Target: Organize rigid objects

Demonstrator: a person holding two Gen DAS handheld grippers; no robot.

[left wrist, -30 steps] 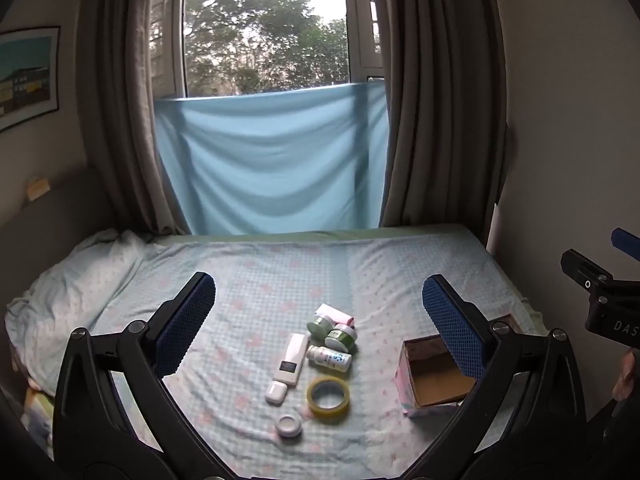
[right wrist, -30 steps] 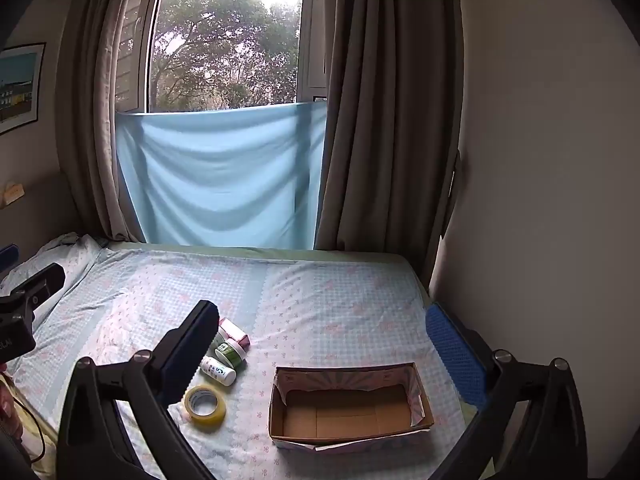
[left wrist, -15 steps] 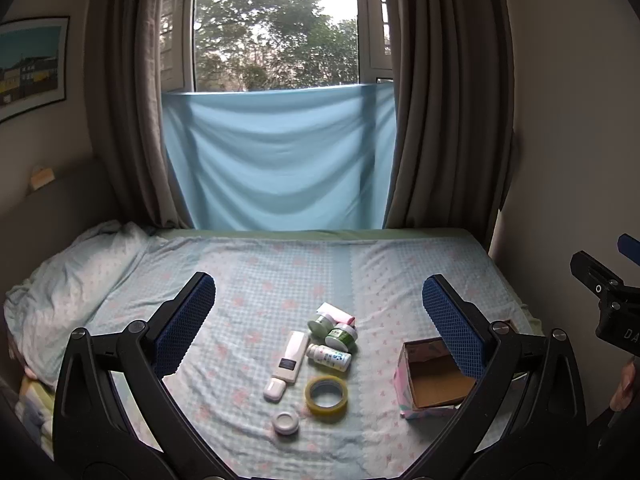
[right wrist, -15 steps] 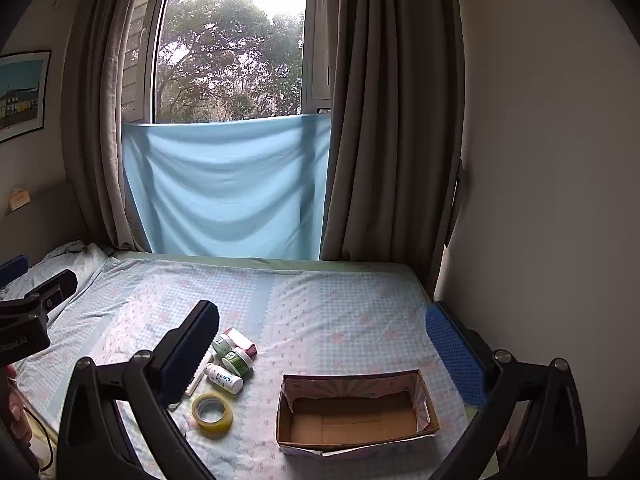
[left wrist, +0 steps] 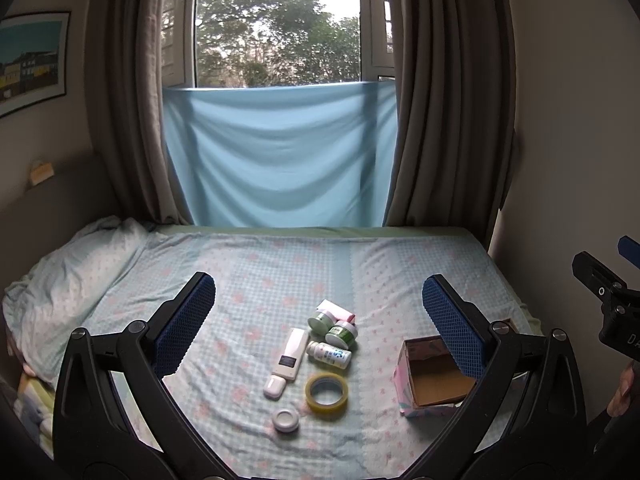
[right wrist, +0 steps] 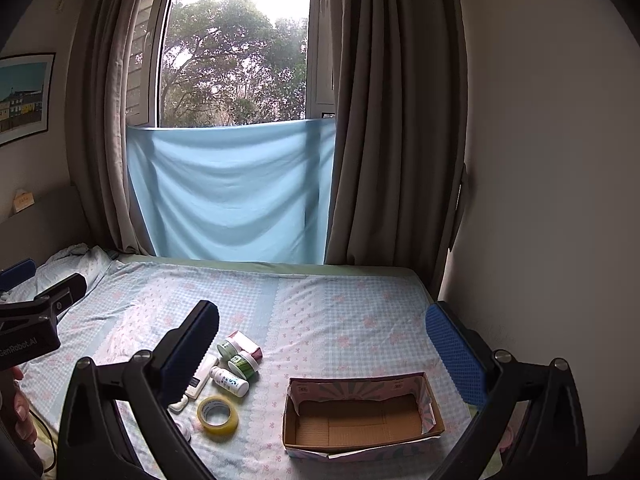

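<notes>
Small items lie clustered on the bed: a yellow tape roll, a white tube, a small white bottle, two green-lidded jars, a pink box and a small round white jar. An empty open cardboard box stands to their right; it also shows in the right wrist view, with the tape roll left of it. My left gripper is open and empty above the cluster. My right gripper is open and empty above the box.
The bed has a blue checked sheet with a pillow at the left. A blue cloth hangs over the window behind, between brown curtains. A wall runs close along the bed's right side.
Both grippers have tilted up and drawn back slightly, so the items and box sit a little lower and farther in view. Nothing on the bed has moved.
</notes>
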